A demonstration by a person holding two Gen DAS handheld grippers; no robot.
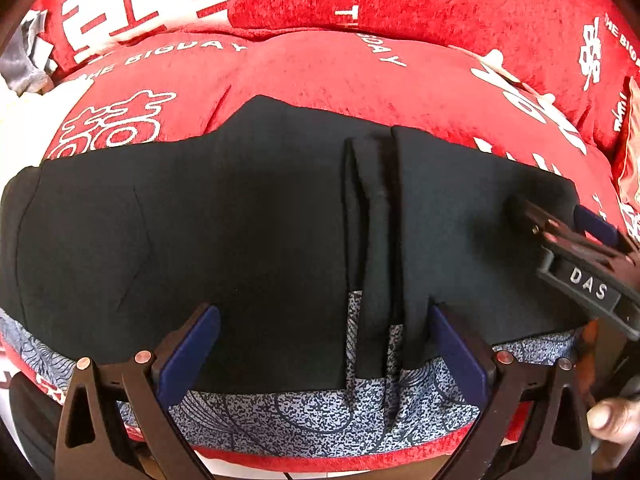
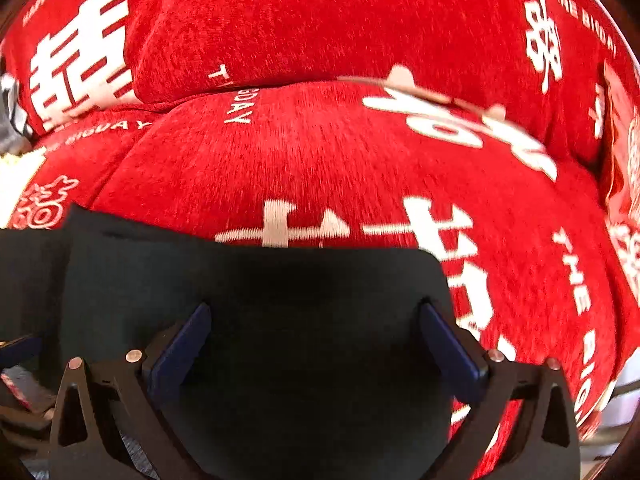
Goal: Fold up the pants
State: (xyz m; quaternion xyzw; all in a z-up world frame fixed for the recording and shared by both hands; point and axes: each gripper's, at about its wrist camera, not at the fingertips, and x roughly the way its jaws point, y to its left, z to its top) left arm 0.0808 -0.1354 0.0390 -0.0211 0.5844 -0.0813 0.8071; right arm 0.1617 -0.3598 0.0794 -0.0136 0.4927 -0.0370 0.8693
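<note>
On a red sofa cushion [image 1: 320, 76] printed with white characters and "THE BIG DAY" lettering, black pants [image 1: 248, 208] lie spread flat, taking up most of the left wrist view. Back cushions [image 2: 320, 20] in the same red print stand behind the seat. Pants run side to side across the seat; a grey-blue patterned band [image 1: 304, 412] lines the near edge, the side closest to the camera. A narrow fold of black fabric [image 1: 374, 216] runs front to back right of centre, with patterned lining showing at its near end. In the right wrist view the pants' right end [image 2: 280, 300] shows a rounded far corner lying on the seat, red print just beyond it.

Left gripper [image 1: 324, 344] sits low over the near edge, fingers [image 1: 188, 352] spread wide, pants between them, nothing pinched. Right gripper [image 2: 316, 344] likewise, fingers [image 2: 452, 352] spread apart over black fabric, not clamping it. In the left wrist view the right gripper shows at the pants' right edge, "DAS" label [image 1: 588, 284] on its body. A fingertip [image 1: 612, 416] of the person shows bottom right. Grey fabric [image 1: 28, 52] sits at far left by the cushions.
</note>
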